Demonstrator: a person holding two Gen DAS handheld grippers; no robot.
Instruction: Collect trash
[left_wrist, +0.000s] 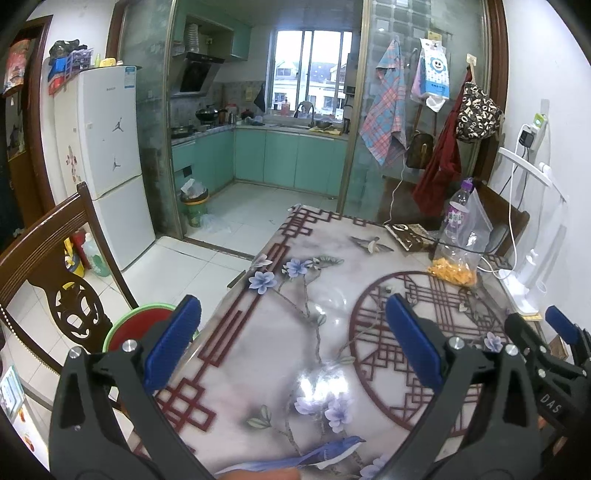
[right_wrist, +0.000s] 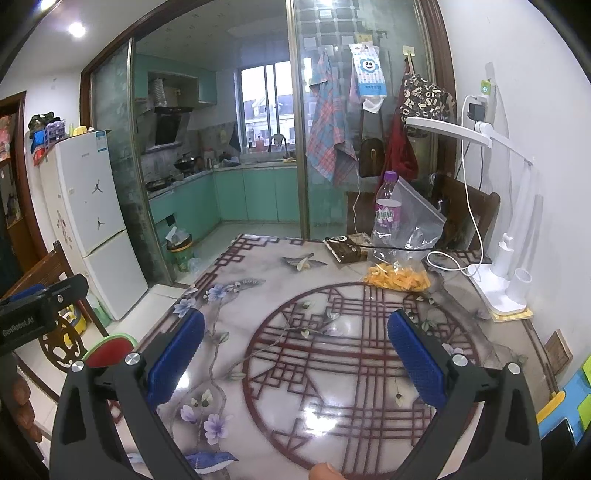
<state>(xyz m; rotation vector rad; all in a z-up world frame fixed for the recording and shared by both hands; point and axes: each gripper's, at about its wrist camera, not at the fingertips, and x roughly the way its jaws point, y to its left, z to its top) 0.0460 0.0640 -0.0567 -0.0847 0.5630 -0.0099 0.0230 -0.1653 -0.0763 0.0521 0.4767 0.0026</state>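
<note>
Daylit window (left_wrist: 312, 70), ceiling-light glare on glossy table (left_wrist: 321, 387), fisheye-bent dark corners, mild blur

tabletop (right_wrist: 258, 302): glossy, smooth, printed | zip bag (right_wrist: 413, 225): clear plastic film | bottle (right_wrist: 387, 206): clear plastic | chair (left_wrist: 55, 258): dark carved wood | gripper pads (right_wrist: 177, 354): blue, textured | lamp (right_wrist: 498, 273): white matt plastic
</note>
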